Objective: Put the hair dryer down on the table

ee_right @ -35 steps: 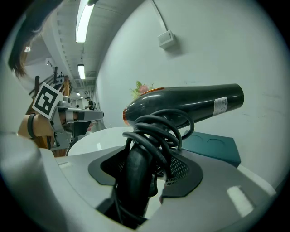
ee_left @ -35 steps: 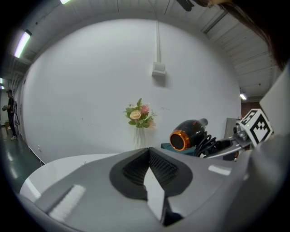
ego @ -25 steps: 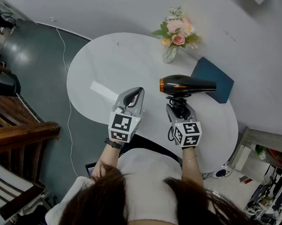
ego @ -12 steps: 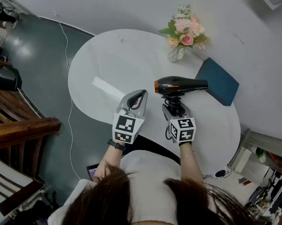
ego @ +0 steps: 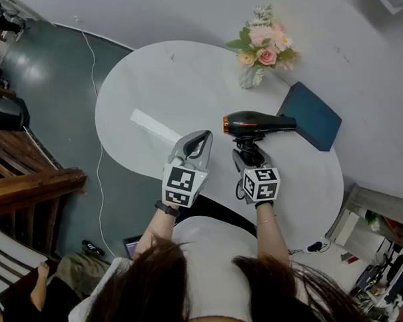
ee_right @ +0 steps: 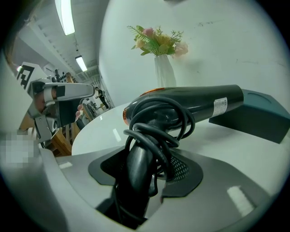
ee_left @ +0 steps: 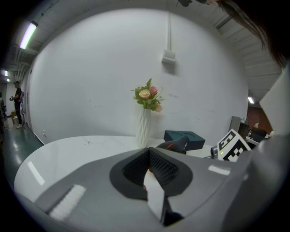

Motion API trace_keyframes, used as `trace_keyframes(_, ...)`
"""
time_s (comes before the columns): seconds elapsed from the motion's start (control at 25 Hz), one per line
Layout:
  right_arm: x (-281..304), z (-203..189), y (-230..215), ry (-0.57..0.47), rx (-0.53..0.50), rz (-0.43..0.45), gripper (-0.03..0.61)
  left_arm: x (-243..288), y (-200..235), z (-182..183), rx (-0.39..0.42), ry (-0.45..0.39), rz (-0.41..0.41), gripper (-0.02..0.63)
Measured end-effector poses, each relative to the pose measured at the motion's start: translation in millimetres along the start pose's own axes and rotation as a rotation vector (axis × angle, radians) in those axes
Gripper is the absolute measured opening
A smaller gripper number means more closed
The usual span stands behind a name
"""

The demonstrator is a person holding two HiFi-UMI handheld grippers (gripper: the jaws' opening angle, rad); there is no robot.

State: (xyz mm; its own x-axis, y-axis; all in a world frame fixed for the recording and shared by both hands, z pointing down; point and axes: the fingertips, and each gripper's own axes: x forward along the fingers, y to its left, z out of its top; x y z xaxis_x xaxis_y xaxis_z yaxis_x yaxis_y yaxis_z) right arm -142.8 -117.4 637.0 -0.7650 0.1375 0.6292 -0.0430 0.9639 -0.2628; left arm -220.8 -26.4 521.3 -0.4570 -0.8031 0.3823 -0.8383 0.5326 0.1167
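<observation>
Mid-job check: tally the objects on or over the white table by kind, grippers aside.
Black hair dryer with orange ring and wrapped cord: 1
White ribbed vase of pink and yellow flowers: 1
Dark teal flat box: 1
Total: 3

Table (ego: 151, 79) lies bare through the middle and far left, with plenty of room to pass. The right side is tighter: box (ego: 313, 115) sits by the dryer's (ego: 260, 123) right end, and vase (ego: 248, 77) guards the far edge. 1 flat strip (ego: 154, 126) lies left, and the left gripper (ego: 204, 135) crowds the dryer's near-left.
</observation>
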Motion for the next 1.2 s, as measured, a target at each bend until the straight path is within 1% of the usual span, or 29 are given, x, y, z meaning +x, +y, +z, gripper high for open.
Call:
trace_keyframes(0.16, 0, -7, 0, 0.025, 0.029, 0.003, 0.230, 3, -4, -1, 0.003, 0.003, -0.012, 0.058)
trace_keyframes(0.28, 1, -25, -2, 0.078, 0.059, 0.002, 0.230, 5, -8, -2, 0.005, 0.005, -0.023, 0.058)
trace_keyframes(0.36, -1, -33, -3, 0.083, 0.071, 0.001, 0.232, 6, -10, -2, 0.009, 0.007, -0.031, 0.058)
trace_keyframes(0.68, -2, -38, -3, 0.095, 0.058, -0.024, 0.243, 7, -14, -3, 0.016, 0.012, -0.043, 0.058)
trace_keyframes(0.8, -1, -39, -2, 0.104, 0.050, -0.018, 0.256, 6, -16, -3, 0.016, 0.009, -0.044, 0.058)
trace_keyframes(0.96, -1, -40, 2, 0.116, 0.036, -0.011, 0.289, 4, -18, -3, 0.015, 0.003, -0.041, 0.058)
trace_keyframes(1.08, -3, -41, 2, 0.113, 0.041, -0.029, 0.320, 0, -17, -1, 0.015, -0.003, -0.037, 0.058)
trace_keyframes(1.2, -7, -42, -1, 0.108, 0.043, -0.047, 0.327, -2, -17, -1, 0.019, -0.007, -0.036, 0.058)
